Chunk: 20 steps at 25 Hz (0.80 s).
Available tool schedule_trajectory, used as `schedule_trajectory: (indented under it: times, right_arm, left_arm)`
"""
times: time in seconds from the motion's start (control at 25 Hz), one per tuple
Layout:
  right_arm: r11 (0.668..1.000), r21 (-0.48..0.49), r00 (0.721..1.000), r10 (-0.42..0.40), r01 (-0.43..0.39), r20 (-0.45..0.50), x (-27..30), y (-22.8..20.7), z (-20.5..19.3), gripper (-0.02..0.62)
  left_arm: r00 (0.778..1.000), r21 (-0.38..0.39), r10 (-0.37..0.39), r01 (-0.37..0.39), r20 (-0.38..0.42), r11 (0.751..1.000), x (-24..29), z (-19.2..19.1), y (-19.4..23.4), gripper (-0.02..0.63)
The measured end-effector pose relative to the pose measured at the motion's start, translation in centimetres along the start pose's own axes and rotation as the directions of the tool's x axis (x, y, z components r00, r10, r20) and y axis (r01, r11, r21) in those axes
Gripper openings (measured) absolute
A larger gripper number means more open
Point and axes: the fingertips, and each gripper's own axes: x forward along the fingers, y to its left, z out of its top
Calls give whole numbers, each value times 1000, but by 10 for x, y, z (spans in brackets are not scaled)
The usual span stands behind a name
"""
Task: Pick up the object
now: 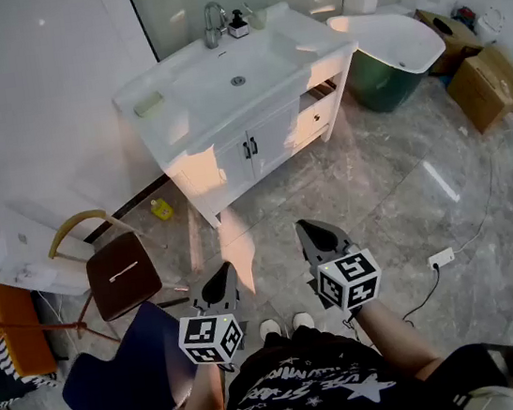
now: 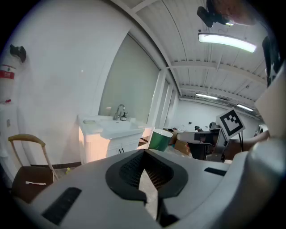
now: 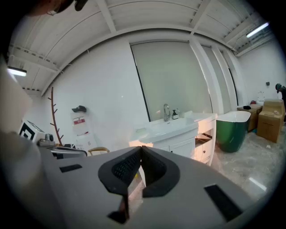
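A white vanity [image 1: 230, 151] with a sink and a chrome faucet [image 1: 212, 24] stands ahead of me. On its counter lie a pale green pad [image 1: 149, 104], a small dispenser bottle [image 1: 238, 27] and a cup [image 1: 257, 19]. My left gripper [image 1: 221, 276] and right gripper [image 1: 309, 231] hang side by side over the marble floor, well short of the vanity. Both are shut with nothing between the jaws. The left gripper view shows the left gripper [image 2: 144, 152] closed to a point towards the vanity [image 2: 107, 134]. The right gripper [image 3: 141, 147] points likewise at the vanity [image 3: 174, 132].
A brown wooden chair [image 1: 122, 275] and a blue chair [image 1: 129, 378] stand at my left. A green and white tub [image 1: 387, 53] and cardboard boxes [image 1: 485, 82] sit at the right. A power strip [image 1: 441, 259] and a small yellow item [image 1: 161, 208] lie on the floor.
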Motion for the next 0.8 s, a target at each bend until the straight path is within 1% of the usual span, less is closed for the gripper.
schedule_trajectory:
  times: [0.12,0.2,0.36,0.52,0.64,0.72,0.76,0.8]
  right_arm:
    - [1000,-22,1000,-13,13,-7,-5,8,-4,12]
    - [1000,-19,1000,-14,14,-3,-9,12,-4,12]
    - [1000,-15,1000,-10,10,2,-15,19,-2,12]
    - [1000,-10,1000,-15,15,6,-12,23,-2,12]
    - [1000,24,1000,-15,15,12,-6,26,-6,12]
    - [997,71,1000,-11,12,-11,2,29,-15,14]
    - [996,94,1000,1,2,-24,8,32,-20,26]
    - [994,111,999,18,-14,-35,14,37,-25,98]
  left_arm:
    - [1000,-12,-2,1,-17,1000,-11,-12,3,14]
    - [1000,-8,-9,9,-22,1000,-15,-15,3,14]
    - [999,25,-33,34,-12,999,-18,-11,-1,14]
    - [1000,19,-28,28,-2,999,-18,-9,4,14]
    - [1000,27,-18,18,-11,999,-22,-16,12,14]
    - [1000,43,-5,6,-20,999,-29,-21,21,14]
    - [1000,49,5,-4,-23,999,-34,-23,28,14]
    - [1000,50,17,-16,-25,999,-39,-25,36,15]
